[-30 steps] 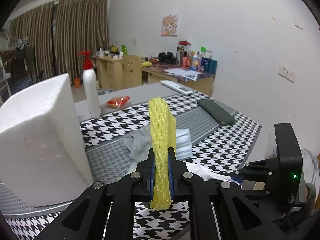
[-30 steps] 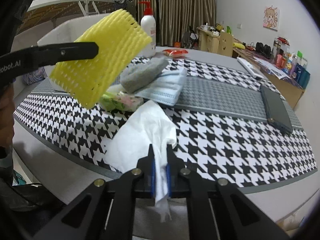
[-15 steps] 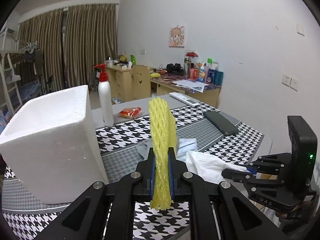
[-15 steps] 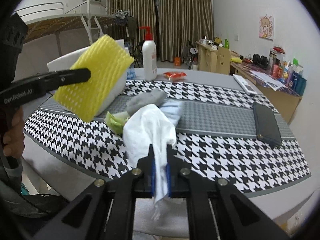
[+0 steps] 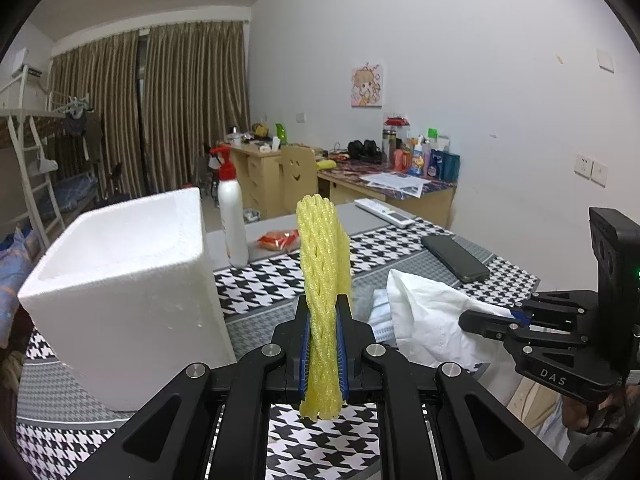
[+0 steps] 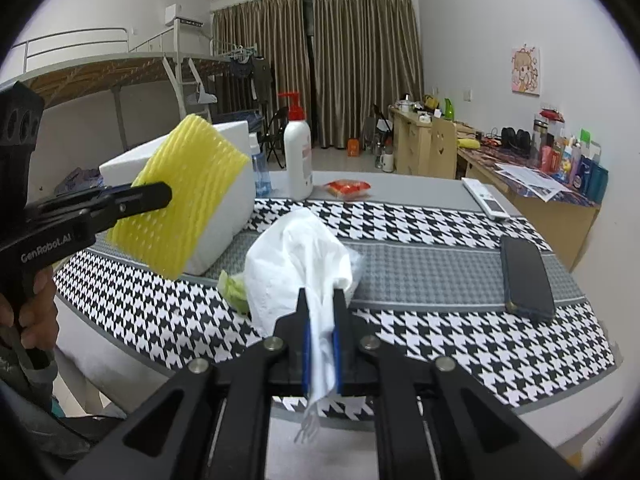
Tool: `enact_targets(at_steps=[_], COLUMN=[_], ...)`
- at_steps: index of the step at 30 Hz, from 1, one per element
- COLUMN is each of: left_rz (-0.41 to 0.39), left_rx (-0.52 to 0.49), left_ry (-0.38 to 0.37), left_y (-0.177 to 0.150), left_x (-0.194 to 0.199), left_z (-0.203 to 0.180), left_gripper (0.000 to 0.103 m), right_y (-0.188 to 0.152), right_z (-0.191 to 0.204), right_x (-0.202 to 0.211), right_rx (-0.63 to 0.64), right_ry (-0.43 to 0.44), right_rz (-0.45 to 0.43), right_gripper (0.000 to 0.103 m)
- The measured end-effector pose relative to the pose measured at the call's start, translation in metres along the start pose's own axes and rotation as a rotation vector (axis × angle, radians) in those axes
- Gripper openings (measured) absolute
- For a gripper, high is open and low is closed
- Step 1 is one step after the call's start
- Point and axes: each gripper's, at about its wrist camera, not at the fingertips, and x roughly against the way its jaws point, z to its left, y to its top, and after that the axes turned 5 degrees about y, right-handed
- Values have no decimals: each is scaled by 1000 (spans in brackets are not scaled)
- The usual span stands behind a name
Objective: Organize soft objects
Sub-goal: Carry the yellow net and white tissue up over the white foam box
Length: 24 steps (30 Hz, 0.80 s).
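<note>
Since a second ago both held pieces have come up off the table: the white tissue [image 6: 296, 256] now hangs clear of the pile it was draped over, and the yellow foam net [image 5: 323, 264] sits higher against the white foam box [image 5: 120, 280]. The left hand-held gripper [image 5: 323, 344] is clamped on the lower part of the net, which stands upright between its blue pads, just right of the box. The right hand-held gripper [image 6: 320, 344] is clamped on a gathered corner of the tissue, the rest of the sheet billowing forward above the houndstooth cloth [image 6: 460, 344]. Beneath the tissue a green scrap [image 6: 234, 290] lies on the cloth, with a pale blue folded cloth [image 5: 380, 312] beside it. Farther back on the table [image 6: 400, 188] stand a white pump bottle [image 6: 298, 160] and a red snack packet [image 6: 348, 189]; a dark phone [image 6: 526, 278] lies to the right, well apart from the pile.
</note>
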Motion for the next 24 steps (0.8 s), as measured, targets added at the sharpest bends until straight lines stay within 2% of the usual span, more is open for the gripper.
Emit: enact_targets(at_steps=[24], left_rz=[-63], left_rx=[9], left_ry=[75], left_y=[32], left_x=[5], left_z=[12], left_gripper=[12], right_y=[40], right_z=[-5], right_x=[1], right_rx=[-29], right_ry=[19], right_rz=[-110], right_gripper=[11])
